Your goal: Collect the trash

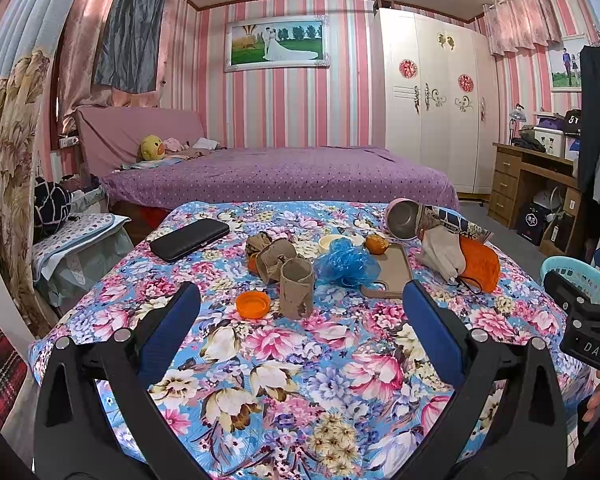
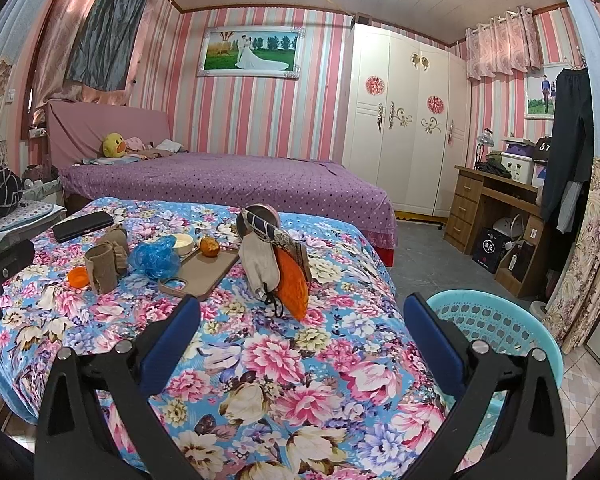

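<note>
Floral cloth in blue, pink and cream covers the table (image 1: 300,380), and the clutter lies toward its far half. Both grippers hover above the near part of the cloth, each with its blue-padded fingers spread wide and nothing between them: the left gripper (image 1: 300,304) faces the cardboard pieces, the right gripper (image 2: 302,316) sits further right, near the table's corner.

Nearest the left gripper stands a brown cardboard tube (image 1: 297,290), upright and slightly crushed, with an orange plastic lid (image 1: 253,304) lying flat just beside it on the left. Behind the tube is a heap of more crumpled cardboard tubes (image 1: 272,256). A scrunched blue plastic bag (image 1: 346,262) rests to the right of the tubes, touching the near edge of a small white bowl (image 1: 332,242) and overlapping a tan phone case (image 1: 390,272) that lies flat. A partly eaten orange fruit (image 1: 377,243) sits at the far end of that case.

Further right, a metal cup with a pink rim (image 1: 402,220) lies tipped on its side, against a printed booklet (image 1: 456,222). A beige cloth piece (image 1: 440,256) and an orange mesh item (image 1: 480,264) lean together in front of it, with a black cord trailing below.

A black phone (image 1: 190,239) lies apart at the far left of the table. A turquoise plastic basket (image 2: 496,320) stands off the table's right edge, just beyond the right gripper's finger.
</note>
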`<state>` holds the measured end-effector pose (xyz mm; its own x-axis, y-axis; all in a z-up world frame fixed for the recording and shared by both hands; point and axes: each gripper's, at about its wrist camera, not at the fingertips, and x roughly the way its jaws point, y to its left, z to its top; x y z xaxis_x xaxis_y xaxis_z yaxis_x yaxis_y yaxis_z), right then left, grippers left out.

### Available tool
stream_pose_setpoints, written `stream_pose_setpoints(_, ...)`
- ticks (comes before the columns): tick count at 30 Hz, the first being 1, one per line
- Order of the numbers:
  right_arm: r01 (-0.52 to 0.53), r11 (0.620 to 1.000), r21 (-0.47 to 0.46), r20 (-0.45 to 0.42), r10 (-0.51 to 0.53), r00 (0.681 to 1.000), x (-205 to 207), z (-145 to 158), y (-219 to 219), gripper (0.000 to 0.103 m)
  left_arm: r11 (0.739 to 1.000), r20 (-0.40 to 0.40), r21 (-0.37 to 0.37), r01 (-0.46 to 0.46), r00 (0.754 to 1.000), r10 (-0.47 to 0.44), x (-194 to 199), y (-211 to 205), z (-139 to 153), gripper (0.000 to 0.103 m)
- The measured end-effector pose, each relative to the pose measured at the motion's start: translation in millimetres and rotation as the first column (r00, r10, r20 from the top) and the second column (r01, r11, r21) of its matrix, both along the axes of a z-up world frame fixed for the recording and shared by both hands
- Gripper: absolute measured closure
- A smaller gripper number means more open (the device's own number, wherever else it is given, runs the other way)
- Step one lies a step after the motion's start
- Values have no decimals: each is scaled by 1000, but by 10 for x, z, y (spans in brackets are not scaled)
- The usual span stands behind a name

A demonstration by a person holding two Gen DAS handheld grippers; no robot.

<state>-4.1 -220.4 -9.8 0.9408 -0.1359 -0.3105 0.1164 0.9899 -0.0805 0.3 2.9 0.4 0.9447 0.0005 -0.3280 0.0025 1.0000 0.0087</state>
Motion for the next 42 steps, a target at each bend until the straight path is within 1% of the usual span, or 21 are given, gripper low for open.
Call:
stream_pose_setpoints(15,11,1000,-1,-10,-11,1000,27,-49,-7,4,1000,-11,-2,3,1000,-3,-10,30,-28,5)
stream_pose_setpoints(20,26,999,23,-15,-26,1000,63,-47,-65,4,1000,-18,-8,6,1000,-6,34,31,-45,5)
stream_pose_setpoints(25,58,997,47,-27,-57,998,141,-55,-146,4,1000,-31,4,-1,1000,1,106,22,-59,5)
stream_pose_setpoints(29,75,996,41,-51,-73,996,260,-79,-206,4,1000,-64,7,5,998,-4,228,51,-84,5)
stream_pose_setpoints(33,84,995,53,-72,-80,994,374,-107,-290,4,1000,-87,15,-23,996,24,385,141,-95,5)
stream_pose_setpoints(35,86,994,62,-82,-81,993,453,-116,-339,4,999,-116,12,-40,992,41,500,194,-120,5)
stream_pose_setpoints(37,77,994,79,-89,-70,994,533,-122,-356,4,1000,-149,5,-31,988,31,615,232,-163,5)
stream_pose_setpoints(39,72,994,86,-89,-64,994,611,-108,-371,4,999,-177,20,-27,984,31,746,238,-208,5)
stream_pose_setpoints(42,69,995,69,-113,-61,992,745,-60,-369,4,999,-177,40,-30,983,37,904,206,-204,5)
